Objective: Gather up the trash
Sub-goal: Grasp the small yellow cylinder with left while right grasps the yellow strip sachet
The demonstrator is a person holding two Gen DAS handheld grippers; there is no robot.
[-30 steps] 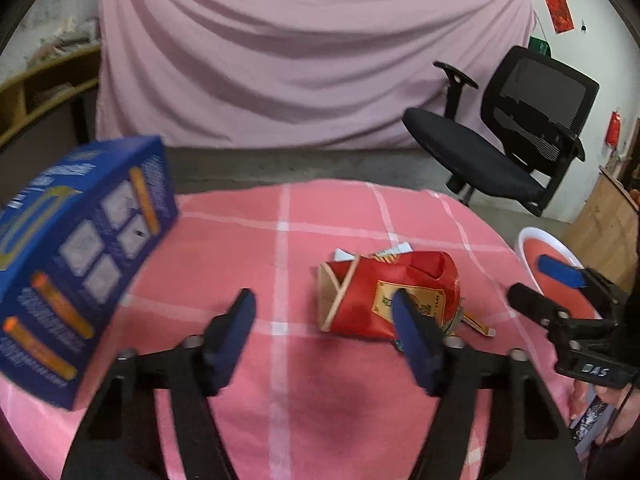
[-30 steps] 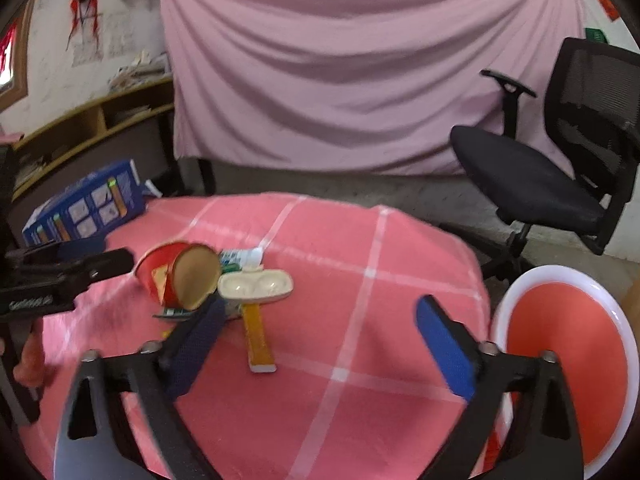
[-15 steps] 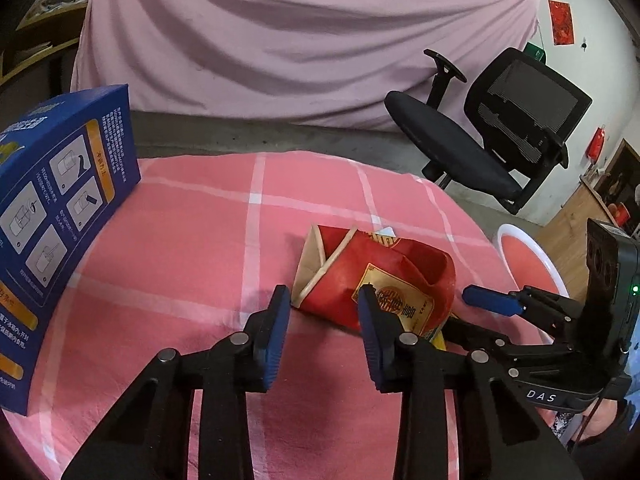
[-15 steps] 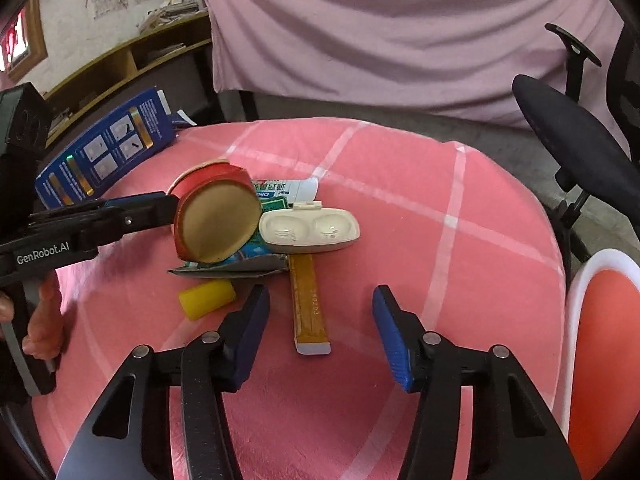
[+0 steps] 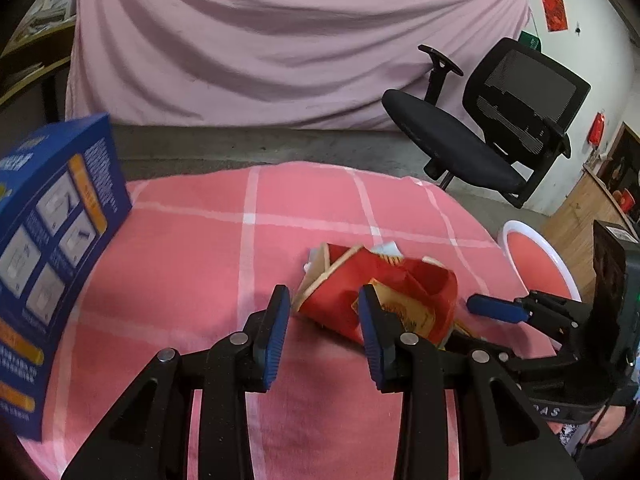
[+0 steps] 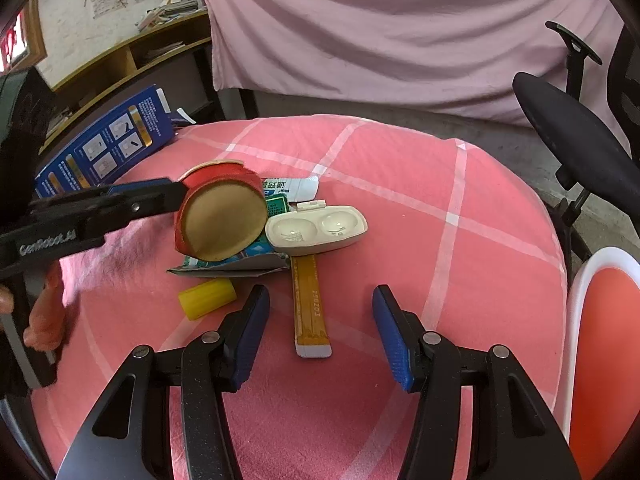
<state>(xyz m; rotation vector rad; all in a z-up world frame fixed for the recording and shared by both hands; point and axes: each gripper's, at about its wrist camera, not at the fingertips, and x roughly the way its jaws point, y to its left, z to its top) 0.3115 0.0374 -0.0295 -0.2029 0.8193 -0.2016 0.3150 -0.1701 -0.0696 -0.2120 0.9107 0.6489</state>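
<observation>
Your left gripper (image 5: 323,326) points down at the pink checked tablecloth (image 5: 192,264) with its jaws part-spread and nothing between the pads; the crushed red paper cup (image 5: 376,292) lies on its side just ahead of the fingertips, its body running off to the right past the right finger — whether that finger touches it, you cannot tell from here. The blue box (image 5: 48,248) stands well off to the left of that gripper, at the table's edge. Your right gripper (image 6: 320,334) is also part-spread and empty, hovering low over the cloth, with the orange sachet (image 6: 309,308) lying lengthwise in the gap between its fingers, its white end nearest you; the pads stand clear of it on both sides. Just ahead and left of the left finger sits the yellow cap (image 6: 207,299). Farther ahead lies the white lens case (image 6: 318,229) — beside the cup's round tan base (image 6: 222,227) and over the torn green-and-white packets (image 6: 276,204). Off to the right of this gripper, beyond the table, is the white-rimmed red bin (image 6: 600,344).
</observation>
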